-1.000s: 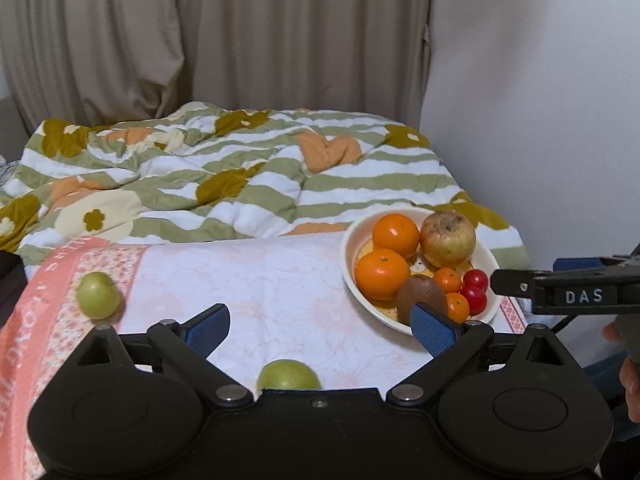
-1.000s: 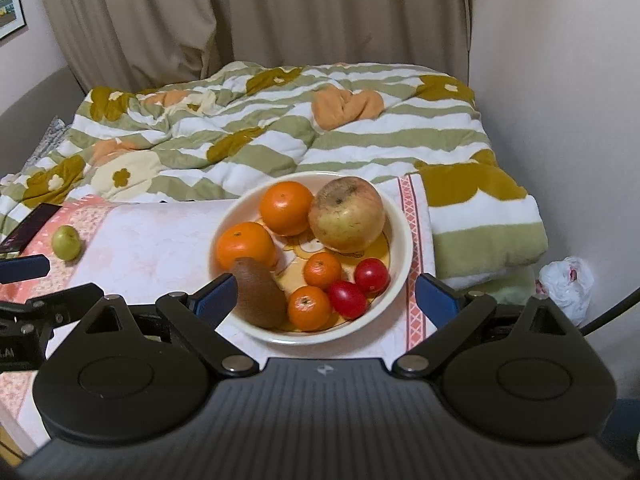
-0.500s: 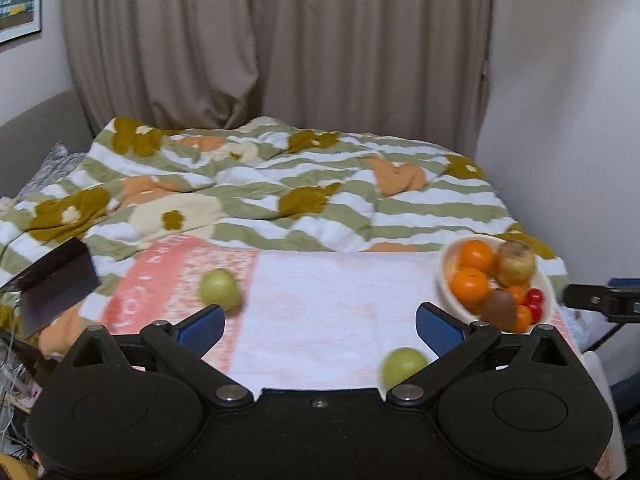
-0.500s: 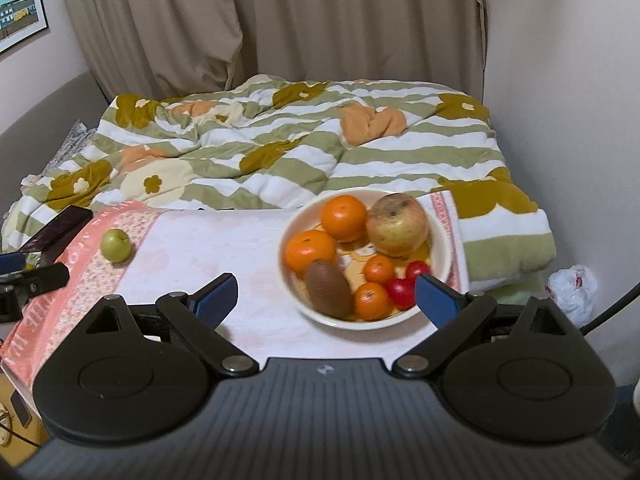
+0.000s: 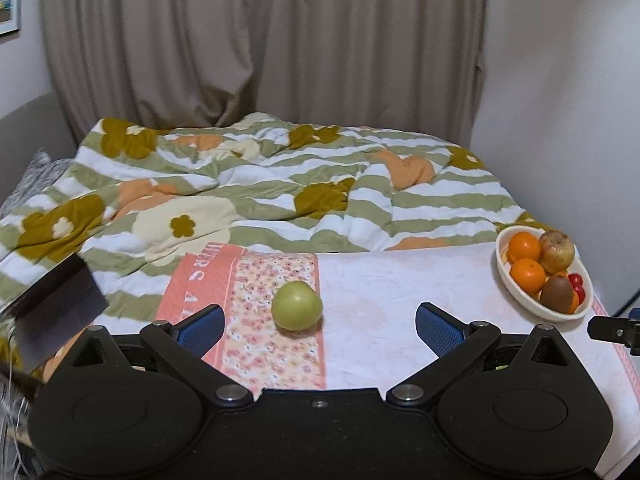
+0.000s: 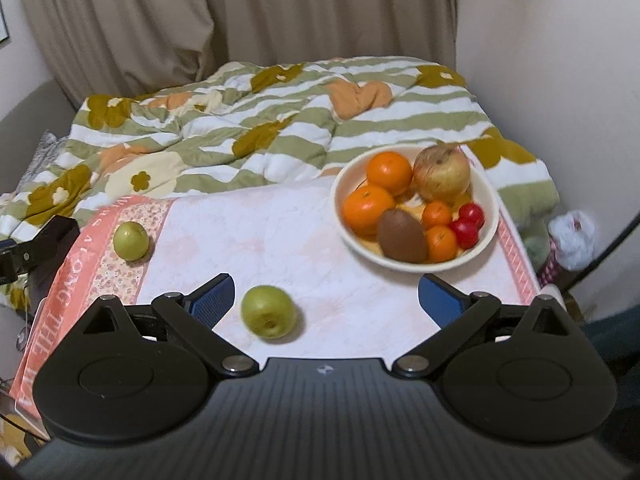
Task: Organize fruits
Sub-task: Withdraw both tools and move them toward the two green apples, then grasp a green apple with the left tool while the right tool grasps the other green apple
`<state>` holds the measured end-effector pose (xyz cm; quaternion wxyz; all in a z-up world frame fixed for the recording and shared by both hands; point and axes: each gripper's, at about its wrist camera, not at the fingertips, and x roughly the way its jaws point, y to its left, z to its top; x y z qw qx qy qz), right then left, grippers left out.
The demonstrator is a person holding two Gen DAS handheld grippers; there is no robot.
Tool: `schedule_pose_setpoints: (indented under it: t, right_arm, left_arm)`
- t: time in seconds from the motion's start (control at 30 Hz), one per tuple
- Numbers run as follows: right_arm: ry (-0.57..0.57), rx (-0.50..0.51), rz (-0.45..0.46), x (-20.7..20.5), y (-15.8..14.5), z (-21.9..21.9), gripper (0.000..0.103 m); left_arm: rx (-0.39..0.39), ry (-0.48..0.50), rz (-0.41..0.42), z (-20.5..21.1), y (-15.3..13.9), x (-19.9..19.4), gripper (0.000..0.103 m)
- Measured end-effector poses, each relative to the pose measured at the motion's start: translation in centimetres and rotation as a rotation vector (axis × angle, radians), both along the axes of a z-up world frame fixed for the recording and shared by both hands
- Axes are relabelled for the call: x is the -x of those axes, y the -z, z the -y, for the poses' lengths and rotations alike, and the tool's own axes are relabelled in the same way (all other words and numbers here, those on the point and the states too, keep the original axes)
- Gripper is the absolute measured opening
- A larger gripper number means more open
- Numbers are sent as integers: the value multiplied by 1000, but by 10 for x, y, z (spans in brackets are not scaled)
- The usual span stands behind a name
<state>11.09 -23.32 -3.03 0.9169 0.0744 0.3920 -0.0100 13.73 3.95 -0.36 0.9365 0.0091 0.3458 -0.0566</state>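
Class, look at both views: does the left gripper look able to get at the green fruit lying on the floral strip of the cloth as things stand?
Probably yes. The left gripper is open, and the green fruit lies just ahead between its fingers, alone on the cloth, with nothing between them.

Green apples (image 6: 269, 317), cream bowl (image 6: 490, 200), pink floral cloth (image 5: 276, 272), green-striped flowered quilt (image 5: 280, 184).

Framed picture (image 5: 8, 4): cut by left edge. Plastic bag (image 6: 572, 240): blurred, contents unreadable. Second green fruit (image 5: 500, 368): mostly hidden behind left gripper linkage.
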Motion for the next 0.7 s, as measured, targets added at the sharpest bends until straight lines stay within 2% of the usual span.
schedule_pose_setpoints:
  t: [0.3,0.43,0.53,0.7]
  right_arm:
    - [76,12,-45,-17,29,-46,103]
    - [96,32,-60,-29,46,-59,103]
    - [113,29,-80,-38,59,-60,103]
    - [120,18,-122,-51,78,-61,103]
  left_arm:
    - [-27,129,-41,-32,34,-50,103]
    - [-41,173,-69,-34,51,-70,101]
    - [-49,200,-97,-32,66,-83,95]
    - [-81,223,-120,-26,85,-100,94]
